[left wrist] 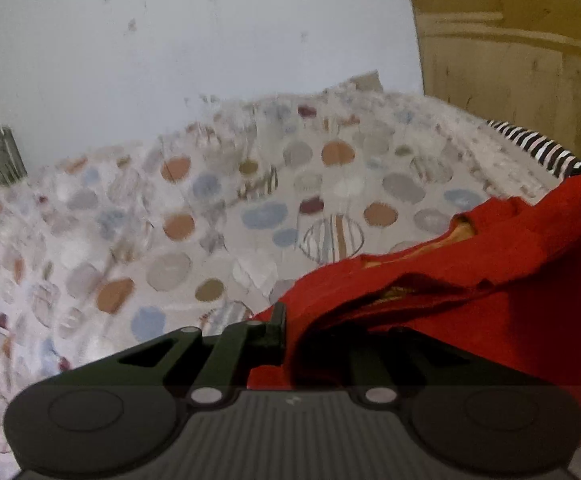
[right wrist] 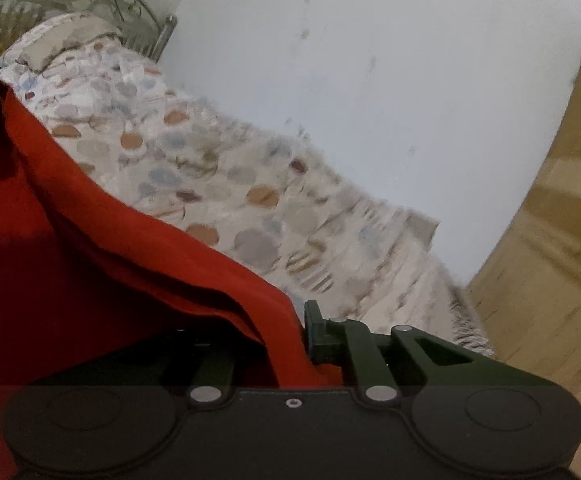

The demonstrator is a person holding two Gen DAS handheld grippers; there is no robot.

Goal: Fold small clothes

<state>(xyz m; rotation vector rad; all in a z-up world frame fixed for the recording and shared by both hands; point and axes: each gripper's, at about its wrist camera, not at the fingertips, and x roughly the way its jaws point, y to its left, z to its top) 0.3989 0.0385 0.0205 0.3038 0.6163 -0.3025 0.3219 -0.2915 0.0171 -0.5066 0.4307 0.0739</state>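
- Left hand-held gripper (left wrist: 290,328): jaws nearly together, pinching a fold of the red garment (left wrist: 470,264). Only its left finger (left wrist: 276,326) shows; the other is covered by the cloth.
- From the left wrist view, the red garment spreads from the pinch toward the right and upward, draped in loose folds. A yellow-orange patch shows in an opening between the folds.
- Right hand-held gripper (right wrist: 302,332): jaws nearly together, pinching an edge of the same red garment (right wrist: 90,248). Its right finger (right wrist: 316,332) is visible; the left one is hidden under the cloth.
- From the right wrist view, the garment runs from the pinch up toward the left, a broad sheet held taut between the two grippers, above the bed.
- Bed (left wrist: 210,208) lies beyond and below the cloth, covered by a pale bedspread printed with orange, blue, grey and striped dots. Heavy motion blur in both views.
- A black-and-white striped cloth (left wrist: 530,144) lies at the bed's far right edge in the left wrist view.
- Metal bed frame (right wrist: 146,20) with curved rods stands at the head of the bed, against the pale wall (right wrist: 350,80).
- Wooden furniture (left wrist: 510,60) stands beside the bed, right of the wall.
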